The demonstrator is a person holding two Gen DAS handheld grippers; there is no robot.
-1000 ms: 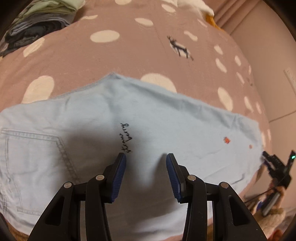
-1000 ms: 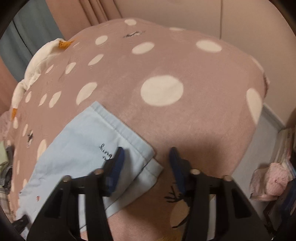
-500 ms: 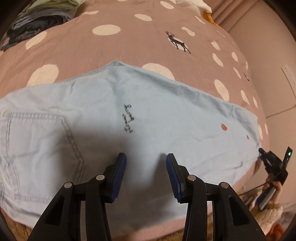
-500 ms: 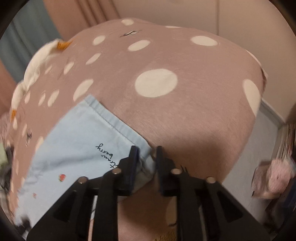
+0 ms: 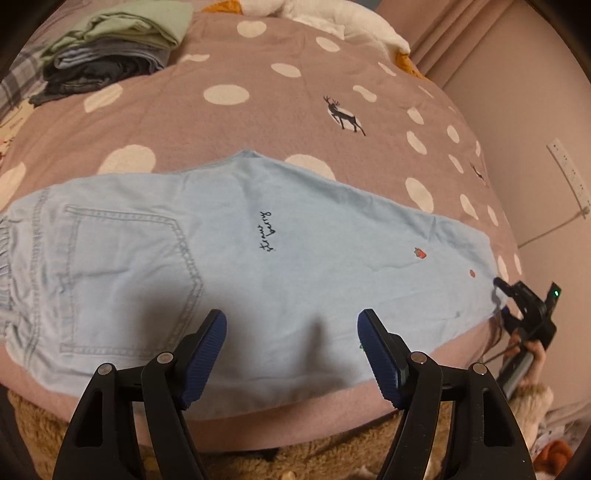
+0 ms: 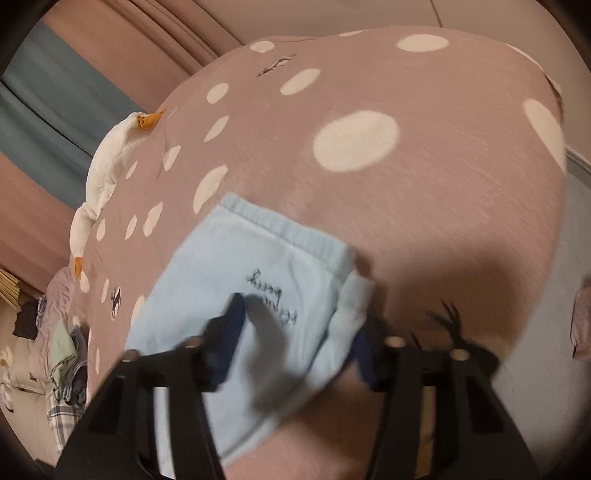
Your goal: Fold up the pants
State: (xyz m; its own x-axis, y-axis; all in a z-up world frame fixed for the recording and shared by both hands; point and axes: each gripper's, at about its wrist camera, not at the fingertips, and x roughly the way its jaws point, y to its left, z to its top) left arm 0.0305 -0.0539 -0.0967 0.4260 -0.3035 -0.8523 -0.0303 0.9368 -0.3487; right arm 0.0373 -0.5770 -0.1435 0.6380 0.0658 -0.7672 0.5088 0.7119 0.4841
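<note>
Light blue pants (image 5: 236, 251) lie flat on the pink dotted blanket (image 5: 236, 122), folded lengthwise, back pocket at left, leg ends at right. My left gripper (image 5: 291, 332) is open and empty, hovering over the near edge of the pants at mid-length. In the blurred right wrist view, the leg ends (image 6: 280, 280) lie on the blanket. My right gripper (image 6: 299, 325) is open with the leg hem between its spread fingers. That gripper also shows at the leg end in the left wrist view (image 5: 528, 306).
A stack of folded clothes (image 5: 110, 51) sits at the far left of the bed. A white plush toy (image 5: 347, 18) lies at the far edge. A wall with a socket (image 5: 569, 173) is to the right. A brown fuzzy rug (image 5: 295, 443) lies below the bed edge.
My right gripper, shut on the leg hem half a second ago, has opened. My left gripper has drawn back toward the near edge and opened wider.
</note>
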